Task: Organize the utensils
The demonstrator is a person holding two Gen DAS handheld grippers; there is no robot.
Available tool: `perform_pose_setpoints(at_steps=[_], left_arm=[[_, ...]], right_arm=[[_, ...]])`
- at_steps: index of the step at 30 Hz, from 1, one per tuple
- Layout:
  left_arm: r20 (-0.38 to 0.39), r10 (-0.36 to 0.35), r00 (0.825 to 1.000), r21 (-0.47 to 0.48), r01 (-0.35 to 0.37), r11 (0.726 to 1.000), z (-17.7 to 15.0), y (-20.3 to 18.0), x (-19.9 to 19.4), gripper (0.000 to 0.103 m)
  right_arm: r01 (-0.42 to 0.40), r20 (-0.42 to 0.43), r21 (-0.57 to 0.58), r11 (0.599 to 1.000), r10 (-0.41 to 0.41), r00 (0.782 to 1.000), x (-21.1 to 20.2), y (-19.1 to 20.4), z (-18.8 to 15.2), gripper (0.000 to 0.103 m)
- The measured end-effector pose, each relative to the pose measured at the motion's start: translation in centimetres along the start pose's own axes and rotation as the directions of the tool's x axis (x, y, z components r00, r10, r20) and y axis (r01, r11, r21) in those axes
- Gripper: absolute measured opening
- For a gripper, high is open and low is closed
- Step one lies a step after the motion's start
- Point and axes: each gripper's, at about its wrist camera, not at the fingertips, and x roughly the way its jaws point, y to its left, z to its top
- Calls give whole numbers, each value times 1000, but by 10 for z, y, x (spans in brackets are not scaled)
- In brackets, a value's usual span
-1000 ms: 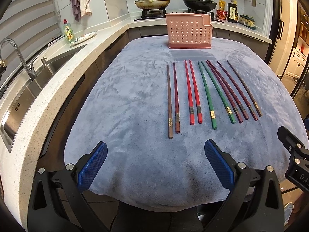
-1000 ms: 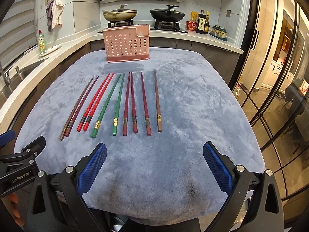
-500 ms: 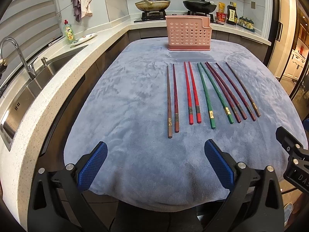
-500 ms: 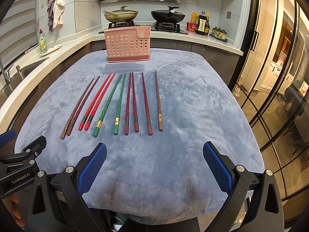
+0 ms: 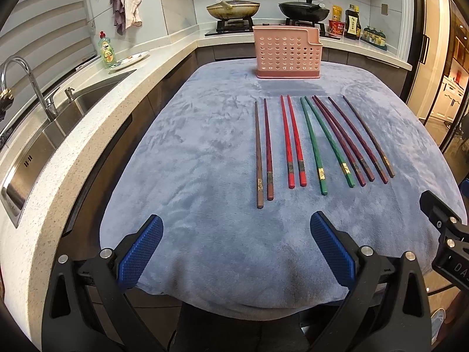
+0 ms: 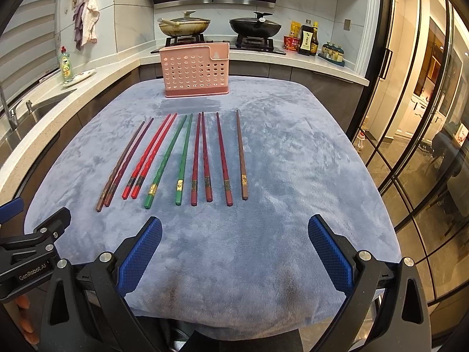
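I've got both the left hand-held gripper [image 5: 234, 252] and the right hand-held gripper [image 6: 234, 249] spread wide, holding nothing, at the table's [image 5: 181, 152] near edge. Ten chopsticks [image 5: 296, 143] lie untouched at twelve o'clock, the pink holder [image 5: 287, 54] beyond them. Nothing's sorted yet; I reckon the next move is closing on one chopstick's thick end.

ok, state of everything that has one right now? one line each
left hand-held gripper: open, empty, short of the chopsticks
right hand-held gripper: open, empty
chopsticks: ten, flat on the cloth, none picked up
holder: upright, no chopsticks showing in it
pans: both lidded, on the stove
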Motion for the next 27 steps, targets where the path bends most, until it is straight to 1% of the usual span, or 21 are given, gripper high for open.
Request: perform_pose_setpoints(at_steps=[20, 27], left_arm=[[2, 5, 1000, -3, -5, 1000, 1, 3, -1, 96], [-18, 0, 1000, -38, 0, 999, 5, 11, 8, 96]], right_arm=[[-1, -1, 1, 1000, 1, 1000, 0, 0, 0, 96], [3, -12, 20, 1000, -2, 1000, 5, -7, 2, 96]])
